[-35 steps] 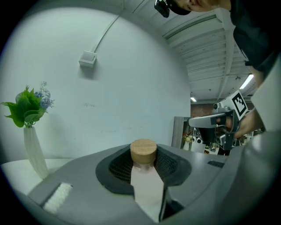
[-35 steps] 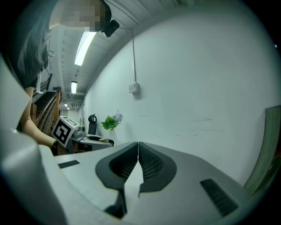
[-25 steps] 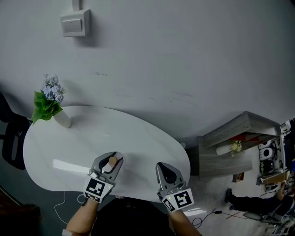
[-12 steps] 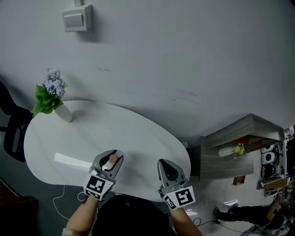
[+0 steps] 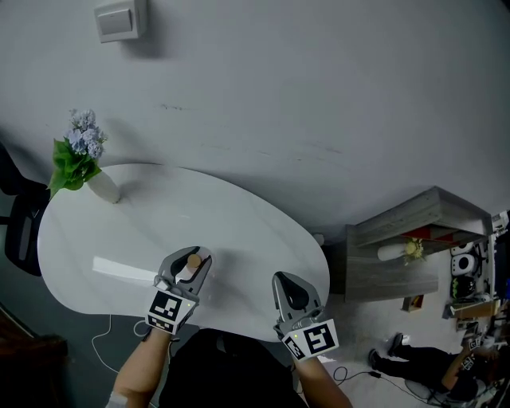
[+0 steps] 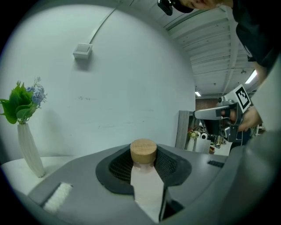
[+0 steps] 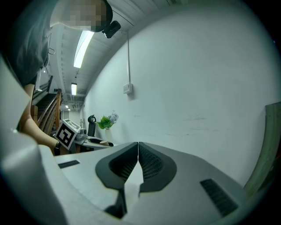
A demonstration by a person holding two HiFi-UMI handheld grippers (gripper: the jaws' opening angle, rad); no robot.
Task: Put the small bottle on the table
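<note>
1. The left gripper [image 5: 190, 263] is clamped on the bottle [image 6: 145, 178]. Its pads press the pale body from both sides, and the round wooden cap [image 6: 143, 151] stands up above them.
2. The bottle is upright in the jaws, over the near part of the white table [image 5: 111, 239], left of the middle. No view shows whether its base touches the top.
3. The right gripper [image 5: 288, 282] has its jaws pressed together with nothing between them. It hangs over the table's near right edge, beside the left gripper and apart from it.
4. A white vase [image 5: 103, 188] with green leaves and pale blue flowers stands at the table's far left corner, by the wall. It is well apart from both grippers.
5. A bright strip of reflected light lies on the tabletop just left of the left gripper.
6. A switch box [image 5: 120, 20] sits on the grey wall, high above the vase.
7. A grey shelf unit [image 5: 414, 231] stands on the floor to the right of the table, with small items inside it.
8. A dark chair [image 5: 14, 231] is at the table's left end, and a thin cable [image 5: 102, 362] lies on the floor below the near left edge.
9. Part of another person [image 5: 426, 365] shows low on the floor at the far right.
</note>
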